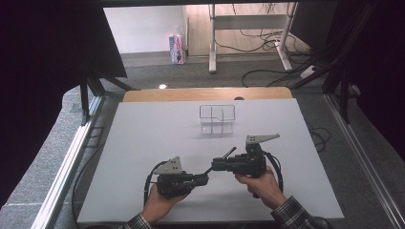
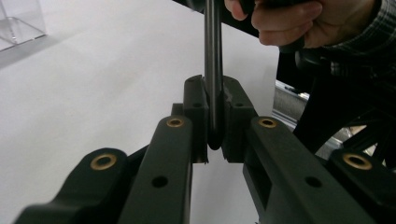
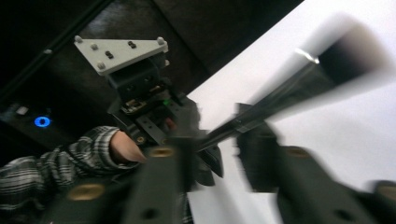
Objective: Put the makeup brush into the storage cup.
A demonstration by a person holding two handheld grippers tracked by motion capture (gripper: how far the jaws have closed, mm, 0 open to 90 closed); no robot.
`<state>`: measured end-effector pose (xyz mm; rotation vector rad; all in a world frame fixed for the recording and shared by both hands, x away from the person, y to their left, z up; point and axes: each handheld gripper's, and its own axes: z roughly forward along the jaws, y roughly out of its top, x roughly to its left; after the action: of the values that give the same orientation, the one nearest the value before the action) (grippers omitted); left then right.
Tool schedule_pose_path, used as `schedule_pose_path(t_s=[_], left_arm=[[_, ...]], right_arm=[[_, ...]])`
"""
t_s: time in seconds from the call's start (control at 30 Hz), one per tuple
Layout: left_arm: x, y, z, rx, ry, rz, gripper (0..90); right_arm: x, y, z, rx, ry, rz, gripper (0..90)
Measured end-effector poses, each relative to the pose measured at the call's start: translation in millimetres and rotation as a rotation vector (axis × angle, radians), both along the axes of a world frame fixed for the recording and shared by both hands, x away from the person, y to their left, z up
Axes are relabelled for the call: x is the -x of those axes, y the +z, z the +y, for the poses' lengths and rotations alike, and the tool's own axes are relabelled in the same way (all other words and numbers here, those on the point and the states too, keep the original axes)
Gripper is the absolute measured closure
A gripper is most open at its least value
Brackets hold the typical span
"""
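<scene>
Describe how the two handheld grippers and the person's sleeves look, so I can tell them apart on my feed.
Both the left gripper and the right gripper are black, each topped by a grey three-cornered plate and trailing a looped black cable. The left gripper's black jaws carry brass-coloured bushings at the pivots. The sleeves are a dark plaid.

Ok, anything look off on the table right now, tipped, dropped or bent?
Nothing stands out. The thin dark rod spans straight between the left gripper and the right gripper, clamped in the left jaws. The clear plastic divided box stands upright, apart from both, farther up the white table.
</scene>
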<state>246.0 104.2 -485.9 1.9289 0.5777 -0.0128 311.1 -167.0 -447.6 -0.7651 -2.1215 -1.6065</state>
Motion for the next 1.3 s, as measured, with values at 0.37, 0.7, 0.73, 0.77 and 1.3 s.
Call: schedule_pose_path(t_s=[0.37,0.7,0.73,0.77,1.3], left_arm=[[-0.6,2.5,-0.2,-0.099,0.044,-0.002,41.3],[1.0,4.2,4.3,-0.169,0.069,0.000,22.1],[1.3,4.3,5.8,-0.174,0.073,0.003,21.5],[1.5,4.2,6.6,-0.178,0.077,0.006,20.5],[3.3,1.9,32.3,-0.257,0.189,0.020,6.7]], right_arm=[[-1.5,-0.1,0.0,0.087,0.007,-0.020,83.6],[2.0,5.7,-1.5,0.153,-0.024,-0.082,83.5],[2.1,5.8,-1.6,0.158,-0.025,-0.086,83.4],[2.2,6.0,-1.8,0.164,-0.027,-0.093,83.4],[3.6,9.0,-7.8,0.239,-0.060,-0.189,83.5]])
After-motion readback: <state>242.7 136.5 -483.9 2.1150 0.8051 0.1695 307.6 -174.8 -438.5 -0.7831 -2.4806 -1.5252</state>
